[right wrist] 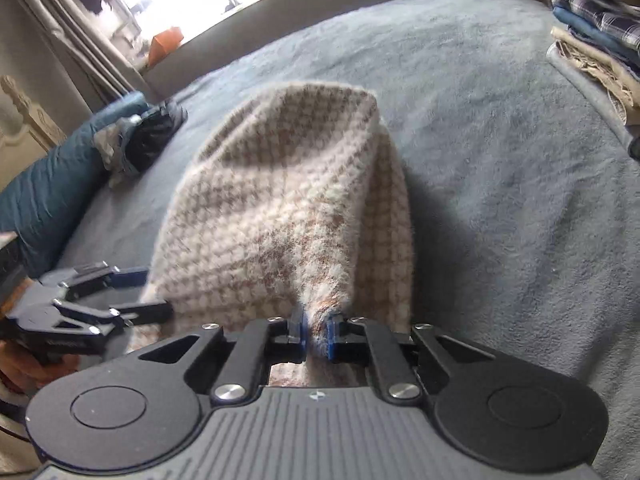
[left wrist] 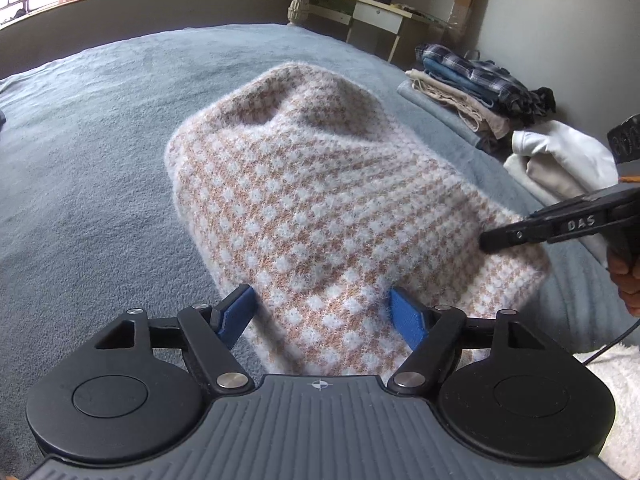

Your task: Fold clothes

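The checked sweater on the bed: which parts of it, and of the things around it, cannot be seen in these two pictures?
- Sweater near edge: left wrist view, hidden behind the left gripper body.
- Pinched fold: right wrist view, covered by the right gripper pads.
- Sleeves and collar: both views, folded under or out of sight.
- Folded pile: right wrist view, cut by the right edge.

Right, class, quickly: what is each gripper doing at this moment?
Left gripper: open, jaws spread either side of the checked sweater, not pinching it.
Right gripper: shut on a bunched fold of the sweater.
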{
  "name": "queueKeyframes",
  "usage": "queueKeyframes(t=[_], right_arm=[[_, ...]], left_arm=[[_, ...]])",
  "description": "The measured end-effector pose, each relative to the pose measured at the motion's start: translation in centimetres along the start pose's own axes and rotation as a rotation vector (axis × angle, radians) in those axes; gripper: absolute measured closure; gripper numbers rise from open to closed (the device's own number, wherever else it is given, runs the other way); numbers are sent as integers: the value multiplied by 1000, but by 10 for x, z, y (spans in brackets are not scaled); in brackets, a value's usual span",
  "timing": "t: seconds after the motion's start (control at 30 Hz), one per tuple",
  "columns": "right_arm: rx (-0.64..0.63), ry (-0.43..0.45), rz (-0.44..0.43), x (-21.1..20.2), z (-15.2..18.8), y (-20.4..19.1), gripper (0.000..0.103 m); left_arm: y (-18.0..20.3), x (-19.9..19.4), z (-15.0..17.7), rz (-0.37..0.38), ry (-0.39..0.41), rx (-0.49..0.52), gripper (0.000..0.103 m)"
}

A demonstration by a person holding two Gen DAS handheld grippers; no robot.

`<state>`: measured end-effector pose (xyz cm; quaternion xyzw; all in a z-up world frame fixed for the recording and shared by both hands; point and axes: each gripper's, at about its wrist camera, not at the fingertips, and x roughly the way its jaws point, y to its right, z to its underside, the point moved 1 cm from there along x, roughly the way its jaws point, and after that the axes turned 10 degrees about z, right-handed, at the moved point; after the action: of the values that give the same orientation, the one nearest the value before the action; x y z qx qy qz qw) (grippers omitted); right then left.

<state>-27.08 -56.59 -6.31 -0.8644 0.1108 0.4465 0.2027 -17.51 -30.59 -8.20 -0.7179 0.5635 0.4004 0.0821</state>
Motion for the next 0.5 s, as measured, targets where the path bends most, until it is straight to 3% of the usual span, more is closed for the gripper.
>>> queueKeyframes(t=[0.07,0.23,0.33,0.43,0.5], right_arm=[[-25,-21,30,16,12,7,95],[-18,32,20,16,20,12,91],[-2,60,54,-3,18,13,67],[15,142,111,-35,12,15,66],[-51,205,135,-55,8,2,70]], left_arm=[[5,5,4,-14,-4,23,21],[11,7,12,-46,7,75,19],[6,5,13,-32,17,49,19],[1,4,15,-16,26,19,19],[1,4,15,-12,30,10,19]])
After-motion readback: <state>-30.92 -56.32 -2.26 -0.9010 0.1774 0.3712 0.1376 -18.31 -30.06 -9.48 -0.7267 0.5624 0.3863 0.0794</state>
